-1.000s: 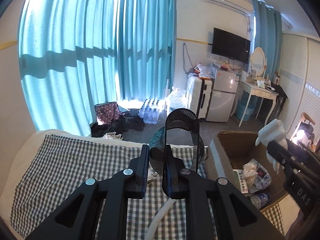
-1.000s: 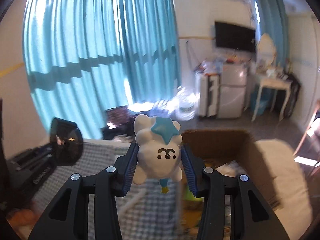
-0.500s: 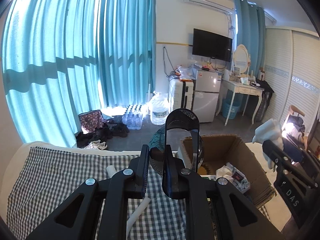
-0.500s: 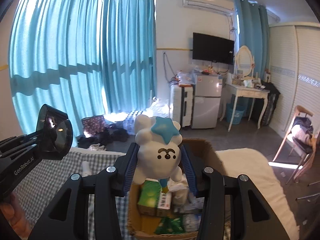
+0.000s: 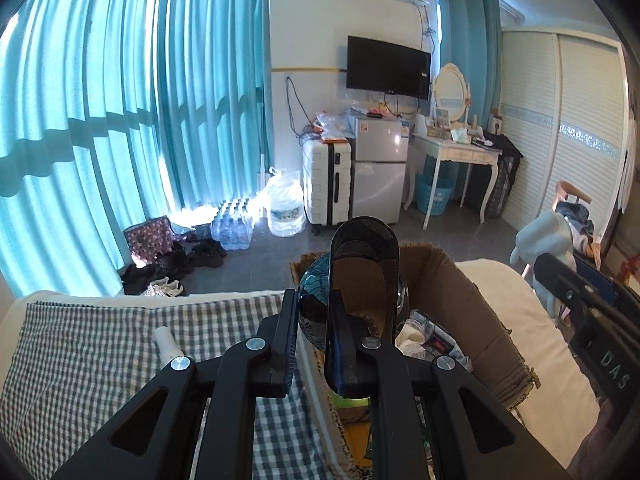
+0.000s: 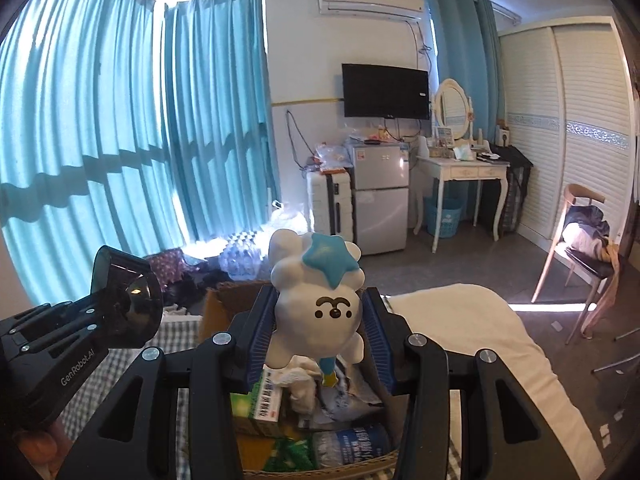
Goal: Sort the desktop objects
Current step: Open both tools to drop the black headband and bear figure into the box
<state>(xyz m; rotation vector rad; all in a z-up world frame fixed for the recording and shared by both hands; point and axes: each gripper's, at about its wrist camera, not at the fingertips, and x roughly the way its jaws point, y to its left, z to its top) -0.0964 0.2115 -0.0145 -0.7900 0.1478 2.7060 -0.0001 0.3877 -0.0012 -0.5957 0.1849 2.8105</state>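
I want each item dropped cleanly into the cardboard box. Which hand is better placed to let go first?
Right, probably. The right gripper holds the white toy directly above the cardboard box. The left gripper, shut on the dark mirror, sits nearer the box's edge.

Cardboard box [image 6: 214,306] right of checked cloth [image 5: 92,344], cartons and perhaps a bottle inside, tube [image 5: 166,344] on cloth

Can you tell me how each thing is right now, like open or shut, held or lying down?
Left gripper: shut on the dark sunglasses.
Right gripper: shut on the white plush toy, above the box.
Cardboard box: open, partly filled.
White tube: lying on the checked cloth.
Curtains: drawn shut.
TV: off.
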